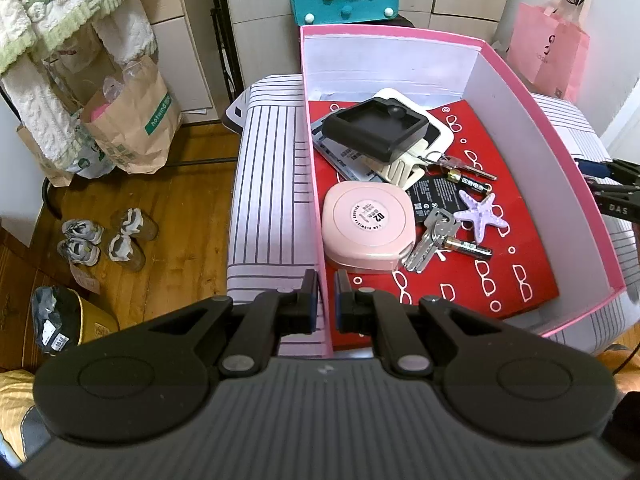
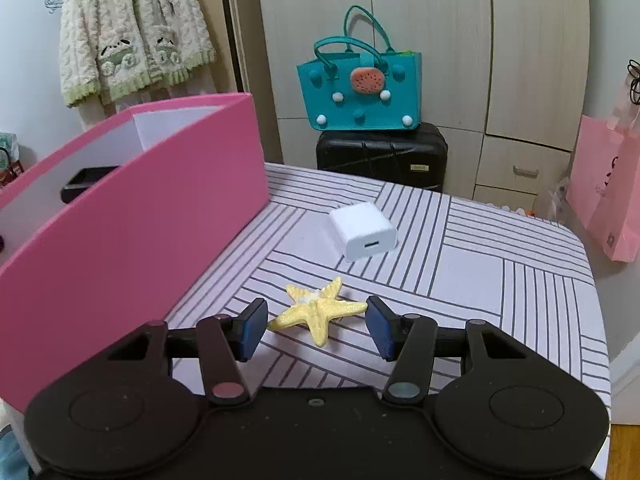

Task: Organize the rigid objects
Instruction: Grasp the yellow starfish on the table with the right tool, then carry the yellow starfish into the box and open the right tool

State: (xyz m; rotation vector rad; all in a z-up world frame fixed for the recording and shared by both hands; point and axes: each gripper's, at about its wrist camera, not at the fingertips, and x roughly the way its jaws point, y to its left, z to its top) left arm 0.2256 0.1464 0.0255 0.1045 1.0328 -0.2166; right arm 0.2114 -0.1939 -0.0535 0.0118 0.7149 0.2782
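A pink box point(image 1: 548, 120) with white inner walls is seen on the striped surface point(image 1: 264, 200) in the left wrist view, its floor covered by a red sheet printed with white glasses point(image 1: 500, 276). Inside are held a black tray point(image 1: 376, 130) lying on a white case point(image 1: 436, 130), a round-cornered pink case point(image 1: 366, 226), a purple starfish point(image 1: 478, 216), two batteries point(image 1: 468, 182), a bunch of keys point(image 1: 430, 242) and a second set of keys point(image 1: 460, 162) that appears to be joined to a cream tag, though the overlap is hard to read. The left gripper point(image 1: 325, 300) is held with its jaws narrowly apart astride the box's near left wall; nothing is gripped.

Only the box's pink outer side point(image 2: 132, 240) and a corner of the black tray are given by the right wrist view. What that view alone shows lies outside the box: a yellow starfish point(image 2: 316, 312) on the striped cloth, between the wide-open jaws of the right gripper point(image 2: 316, 330) and untouched by either blue pad point(image 2: 252, 328), and a white charger point(image 2: 362, 230) further off. The contents of the box are shown by the left view alone
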